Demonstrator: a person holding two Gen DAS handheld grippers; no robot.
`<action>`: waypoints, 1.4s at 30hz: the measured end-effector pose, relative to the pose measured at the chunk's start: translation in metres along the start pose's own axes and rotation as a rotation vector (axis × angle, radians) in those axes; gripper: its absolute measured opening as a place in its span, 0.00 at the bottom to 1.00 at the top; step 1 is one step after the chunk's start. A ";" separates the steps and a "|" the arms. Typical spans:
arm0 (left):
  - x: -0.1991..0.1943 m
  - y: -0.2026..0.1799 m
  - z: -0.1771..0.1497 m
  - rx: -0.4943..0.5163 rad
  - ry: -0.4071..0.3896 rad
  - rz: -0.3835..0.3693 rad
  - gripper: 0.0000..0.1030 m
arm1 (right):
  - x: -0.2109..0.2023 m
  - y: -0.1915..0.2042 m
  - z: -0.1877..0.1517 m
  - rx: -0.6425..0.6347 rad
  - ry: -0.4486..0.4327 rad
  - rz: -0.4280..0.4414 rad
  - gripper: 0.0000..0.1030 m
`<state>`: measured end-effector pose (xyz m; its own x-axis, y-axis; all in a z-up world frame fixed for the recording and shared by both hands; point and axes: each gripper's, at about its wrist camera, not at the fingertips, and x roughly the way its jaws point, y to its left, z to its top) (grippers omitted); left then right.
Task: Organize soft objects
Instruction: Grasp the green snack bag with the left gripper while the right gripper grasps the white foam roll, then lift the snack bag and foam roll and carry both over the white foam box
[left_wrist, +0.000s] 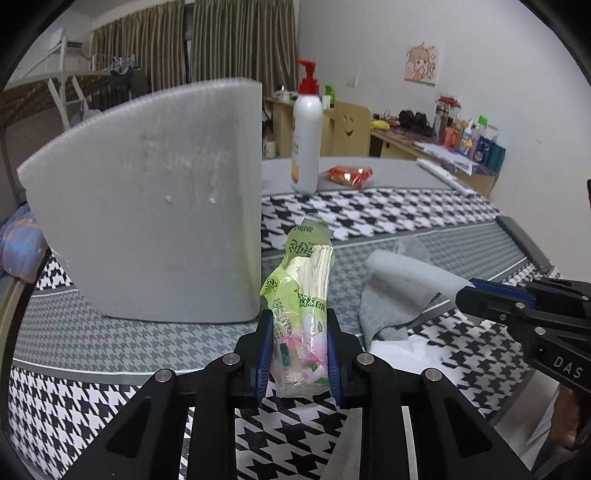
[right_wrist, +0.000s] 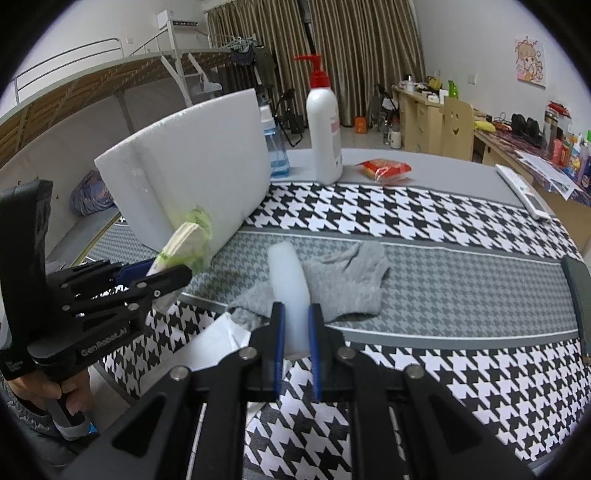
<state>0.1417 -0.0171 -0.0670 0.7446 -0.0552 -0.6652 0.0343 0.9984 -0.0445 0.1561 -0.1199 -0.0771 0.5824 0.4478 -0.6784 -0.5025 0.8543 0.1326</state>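
A foam block (right_wrist: 192, 162) stands upright at the left of the surface (right_wrist: 461, 280). Behind it to the right stand a pump bottle (right_wrist: 325, 133) and, further right, a snack packet (right_wrist: 386, 170). A sock (right_wrist: 351, 288) lies nearer, right of the block, with a tissue pack (left_wrist: 303, 306) between them.

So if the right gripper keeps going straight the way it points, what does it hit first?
Probably the grey sock on the cloth: the foam roll held by the right gripper already reaches over it. Depth is hard to judge here.
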 end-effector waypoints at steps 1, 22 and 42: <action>-0.004 0.000 0.001 0.002 -0.012 0.000 0.26 | -0.001 0.000 0.001 0.000 -0.004 -0.001 0.15; -0.049 0.002 0.024 0.029 -0.148 0.012 0.26 | -0.034 0.012 0.023 -0.032 -0.115 -0.014 0.15; -0.074 0.005 0.045 0.051 -0.232 -0.018 0.26 | -0.053 0.018 0.045 -0.036 -0.204 -0.007 0.15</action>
<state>0.1168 -0.0076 0.0154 0.8767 -0.0753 -0.4751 0.0786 0.9968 -0.0130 0.1446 -0.1161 -0.0064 0.7011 0.4893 -0.5187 -0.5184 0.8492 0.1004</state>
